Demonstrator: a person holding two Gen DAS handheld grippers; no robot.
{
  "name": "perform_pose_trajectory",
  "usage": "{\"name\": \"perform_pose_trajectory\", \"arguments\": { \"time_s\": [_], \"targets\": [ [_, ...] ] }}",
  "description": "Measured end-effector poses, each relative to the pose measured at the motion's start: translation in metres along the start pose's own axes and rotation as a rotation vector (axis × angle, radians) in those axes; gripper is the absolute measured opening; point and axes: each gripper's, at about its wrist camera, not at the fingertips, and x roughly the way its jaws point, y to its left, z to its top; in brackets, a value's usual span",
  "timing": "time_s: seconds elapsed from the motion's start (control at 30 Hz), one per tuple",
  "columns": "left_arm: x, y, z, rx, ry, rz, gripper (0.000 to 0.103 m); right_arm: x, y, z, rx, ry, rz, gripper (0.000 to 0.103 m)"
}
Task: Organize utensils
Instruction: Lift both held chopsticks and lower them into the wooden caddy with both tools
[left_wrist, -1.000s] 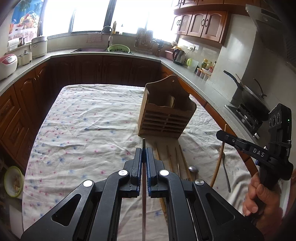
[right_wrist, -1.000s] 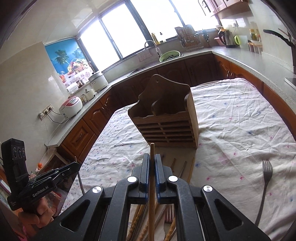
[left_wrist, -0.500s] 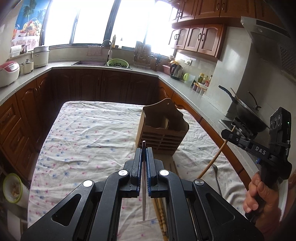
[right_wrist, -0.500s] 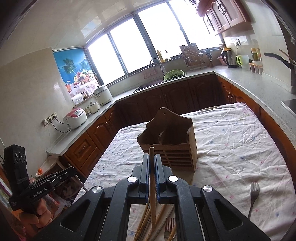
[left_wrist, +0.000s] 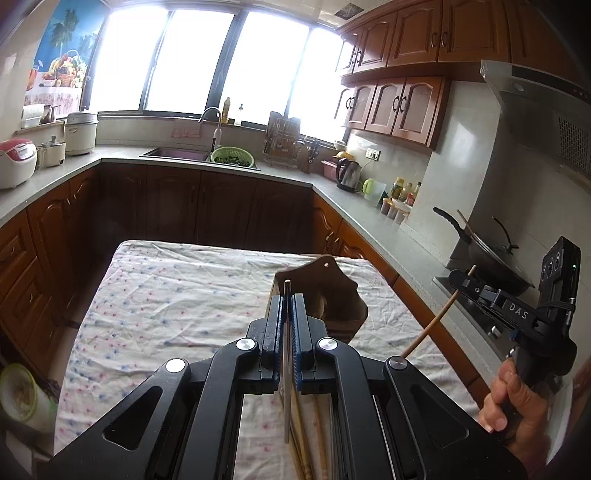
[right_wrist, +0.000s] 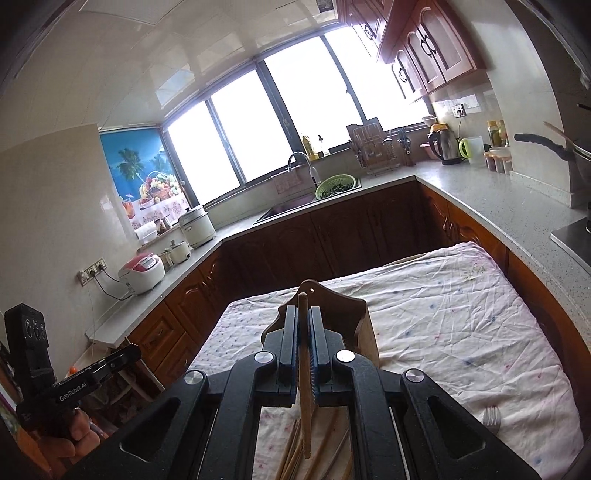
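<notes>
Carrying is the step in hand: each gripper has one utensil clear of the table and faces the wooden utensil holder (left_wrist: 334, 291), which stands on the flowered cloth (left_wrist: 166, 295) ahead. The left gripper (left_wrist: 287, 321) is pressed together on a thin metal chopstick (left_wrist: 286, 398), which runs nearly upright between the pads, its top poking just above them and its lower end hanging free over the cloth. The right gripper (right_wrist: 304, 328) pinches a wooden chopstick (right_wrist: 304, 406) the same way; in the left wrist view that stick slants down from the jaws in the person's right hand (left_wrist: 517, 398). More wooden chopsticks (right_wrist: 295, 450) lie loose on the cloth under both grippers, and a fork (right_wrist: 491, 415) lies apart near the right edge. Judging from this, the next move calls for bringing each stick over the holder's open top, lower end first, aiming it into a compartment and only then spreading the jaws. Which compartment suits which stick cannot be told, since the grippers hide most of the holder's front. The two hands would do best to go in one after the other, so the sticks do not cross.
</notes>
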Motion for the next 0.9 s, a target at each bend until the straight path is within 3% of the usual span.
{"name": "perform_pose_trajectory", "arguments": {
  "time_s": [0.33,0.5,0.67,0.9],
  "targets": [
    [0.038,-0.003,0.071,-0.033,-0.127,0.022,0.004,0.008,-0.007,0.062,0.016,-0.178,-0.027,0.005],
    [0.073,0.0,0.094,-0.073,-0.175,0.032,0.004,0.031,-0.013,0.083,-0.002,-0.219,-0.058,0.005],
    [0.119,0.009,0.085,-0.118,-0.158,0.069,0.004,0.069,-0.026,0.071,0.001,-0.191,-0.077,0.005],
    [0.167,0.022,0.048,-0.153,-0.134,0.088,0.004,0.11,-0.044,0.037,0.011,-0.159,-0.089,0.005]
  ]
}}
